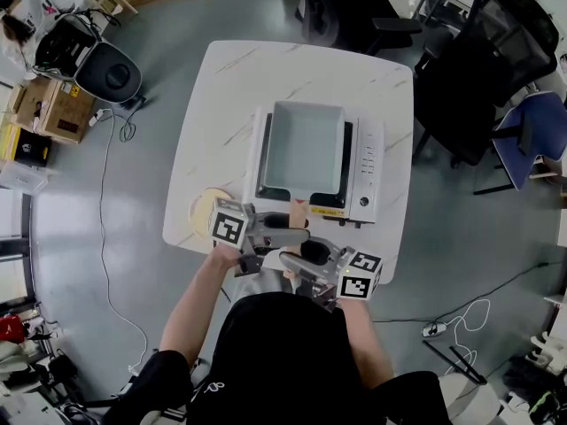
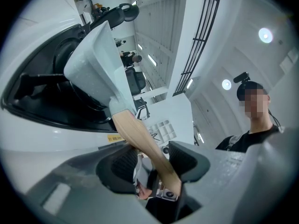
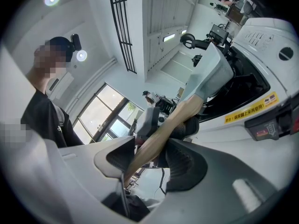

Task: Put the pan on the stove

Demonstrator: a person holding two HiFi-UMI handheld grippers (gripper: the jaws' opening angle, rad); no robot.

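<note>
Black shirt (image 1: 283, 361) of the person: fills the head view at 6 o'clock, pressed close to the near edge of the desk (image 1: 221, 96).

Forearms: both bare, bent inward, converging in front of the chest; the left forearm (image 1: 199, 304) comes in from 7 o'clock.

Left tool (image 2: 149, 160): lying level, rolled on its side, pointing toward 3 o'clock. Jaws spread, the pan's handle (image 2: 140, 139) running loosely between them and leaning toward one pad.

Right tool (image 3: 152, 155): level, pointing toward 9 o'clock, just beside the left one. Jaws spread, the same handle crossing the gap at a slant.

Pan (image 1: 306, 149): pale, square, sitting on the stove's dark top, rim inside the stove's outline, handle aimed at 6 o'clock.

Stove (image 1: 365, 171): white, its near edge close to the desk's near edge; a narrow strip of desk at 3 o'clock, wide bare surface from 9 to 12 o'clock.

Round wooden disc (image 1: 202, 209): at 8 o'clock of the stove, at the desk's edge.

Chairs (image 1: 478, 69): from 12 to 3 o'clock, apart from the desk; open floor (image 1: 142, 202) at 9 o'clock.
</note>
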